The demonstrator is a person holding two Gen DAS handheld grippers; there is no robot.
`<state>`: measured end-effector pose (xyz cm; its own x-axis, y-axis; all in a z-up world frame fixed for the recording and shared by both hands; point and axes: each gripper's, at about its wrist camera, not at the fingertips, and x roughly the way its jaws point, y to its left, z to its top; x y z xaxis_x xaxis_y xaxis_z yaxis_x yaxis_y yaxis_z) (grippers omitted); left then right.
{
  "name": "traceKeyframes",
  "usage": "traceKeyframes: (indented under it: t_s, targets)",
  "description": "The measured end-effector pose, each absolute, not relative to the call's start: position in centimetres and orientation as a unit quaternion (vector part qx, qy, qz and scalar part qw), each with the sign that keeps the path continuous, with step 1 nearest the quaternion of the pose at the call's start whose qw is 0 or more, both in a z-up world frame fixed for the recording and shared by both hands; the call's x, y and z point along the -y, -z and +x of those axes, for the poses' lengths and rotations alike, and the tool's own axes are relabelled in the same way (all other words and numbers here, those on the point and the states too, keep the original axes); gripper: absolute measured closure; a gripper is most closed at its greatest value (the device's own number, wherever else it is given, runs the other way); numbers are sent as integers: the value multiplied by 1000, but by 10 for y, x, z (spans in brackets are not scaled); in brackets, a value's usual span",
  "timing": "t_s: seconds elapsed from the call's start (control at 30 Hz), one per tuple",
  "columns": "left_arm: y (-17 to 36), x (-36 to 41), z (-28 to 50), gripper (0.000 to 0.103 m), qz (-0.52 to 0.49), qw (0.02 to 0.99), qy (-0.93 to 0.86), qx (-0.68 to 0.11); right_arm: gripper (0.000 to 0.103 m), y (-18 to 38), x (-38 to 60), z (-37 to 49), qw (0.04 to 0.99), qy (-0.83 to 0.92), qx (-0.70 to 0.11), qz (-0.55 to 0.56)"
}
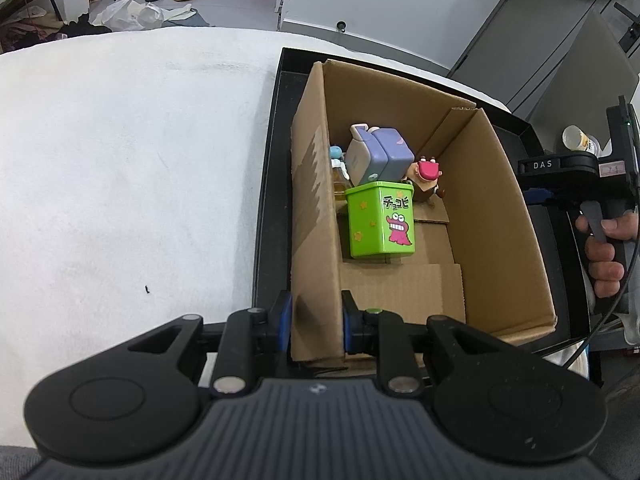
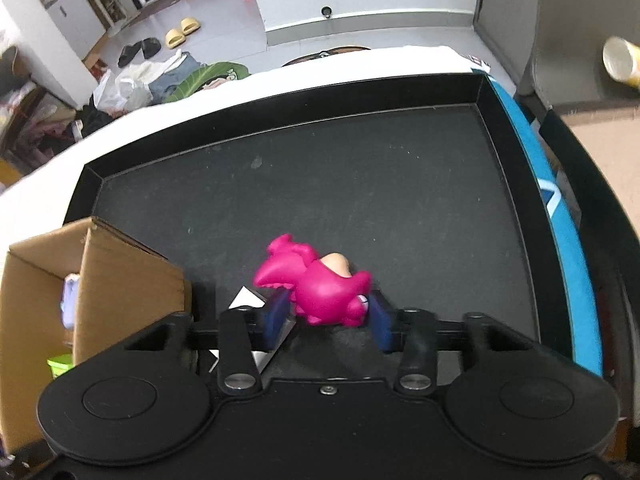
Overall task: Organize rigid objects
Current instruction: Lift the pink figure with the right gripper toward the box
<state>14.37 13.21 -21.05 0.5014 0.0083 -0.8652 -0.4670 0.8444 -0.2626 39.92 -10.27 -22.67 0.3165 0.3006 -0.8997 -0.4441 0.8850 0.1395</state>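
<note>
A cardboard box (image 1: pixel 492 216) stands in a black tray (image 1: pixel 272 184). Inside it are a green tin with a pink cartoon monster (image 1: pixel 380 220), a lilac block toy (image 1: pixel 380 156), a small figure with a red mouth (image 1: pixel 428 176) and a blue-topped figure (image 1: pixel 337 156). My left gripper (image 1: pixel 316 320) is shut on the box's near left wall. In the right wrist view my right gripper (image 2: pixel 328 316) is shut on a magenta toy figure (image 2: pixel 320 284), held above the black tray (image 2: pixel 360 184). The box's corner (image 2: pixel 120 276) is to its left.
White cloth covers the table (image 1: pixel 120 168) left of the tray. A white card (image 2: pixel 248 300) lies on the tray under the right gripper. A paper cup (image 2: pixel 620 60) sits on a surface at the right. Shoes and bags lie on the floor beyond.
</note>
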Motion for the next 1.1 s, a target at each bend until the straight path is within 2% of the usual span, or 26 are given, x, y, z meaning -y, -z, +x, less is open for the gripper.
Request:
traceKeyframes:
  t_s: [1.1]
  targets:
    - [207, -134, 139, 82, -247, 837, -133, -470, 61, 195, 128, 355, 831, -173, -518, -105]
